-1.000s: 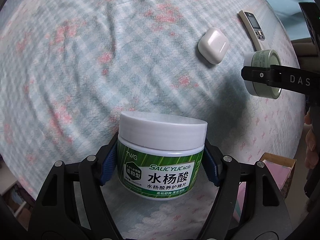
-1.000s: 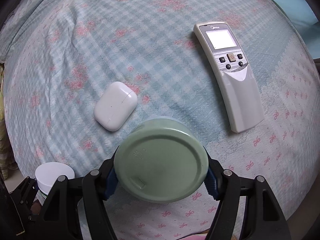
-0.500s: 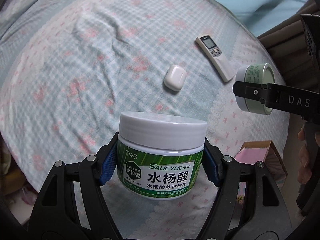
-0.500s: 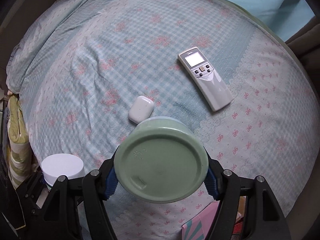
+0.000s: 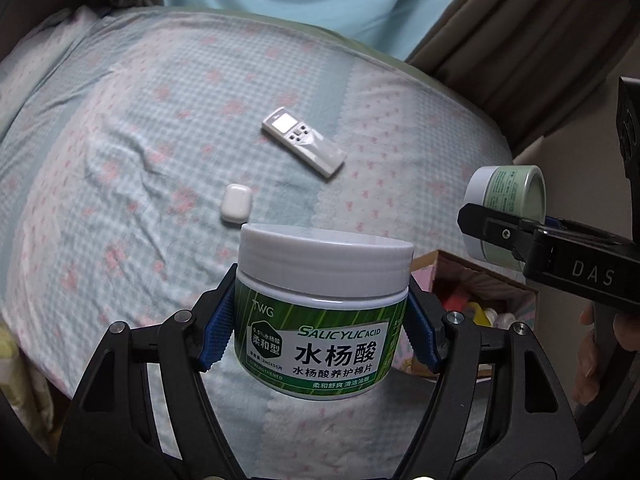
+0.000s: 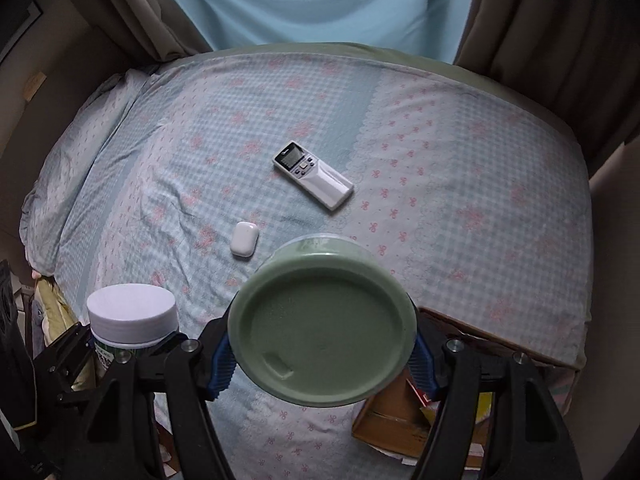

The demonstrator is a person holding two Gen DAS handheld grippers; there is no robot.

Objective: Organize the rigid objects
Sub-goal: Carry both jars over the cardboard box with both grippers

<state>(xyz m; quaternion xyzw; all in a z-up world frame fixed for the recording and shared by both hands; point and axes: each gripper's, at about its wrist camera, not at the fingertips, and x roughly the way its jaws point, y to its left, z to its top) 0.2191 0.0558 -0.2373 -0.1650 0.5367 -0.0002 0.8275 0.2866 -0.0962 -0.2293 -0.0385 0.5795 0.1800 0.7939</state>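
Since the earlier pictures both grippers have been lifted and pulled back from the bed (image 6: 460,184), so the things left on it now look smaller and farther, and an open cardboard box (image 5: 480,292) has come into view at the near edge of the bed. Nearest, the left gripper (image 5: 320,328) is closed on the white-lidded jar (image 5: 320,304), which stands upright between the blue pads, its green label toward the camera (the pads press the body just under the lid). The right gripper (image 6: 320,344) is closed on the pale green jar (image 6: 320,320), which lies on its side between the fingers with its flat end turned to the camera. I judge that the step in hand is the carrying of the two jars toward the box, where small things seem to be stored already; what they are I cannot tell. The next move would call for bringing each jar over the opening and lowering it before the fingers release, one gripper at a time, as the box is narrow. Farther on the bed remain the white earbud case (image 6: 244,239) and, beyond it and well apart, the remote control (image 6: 313,175), both not yet collected.
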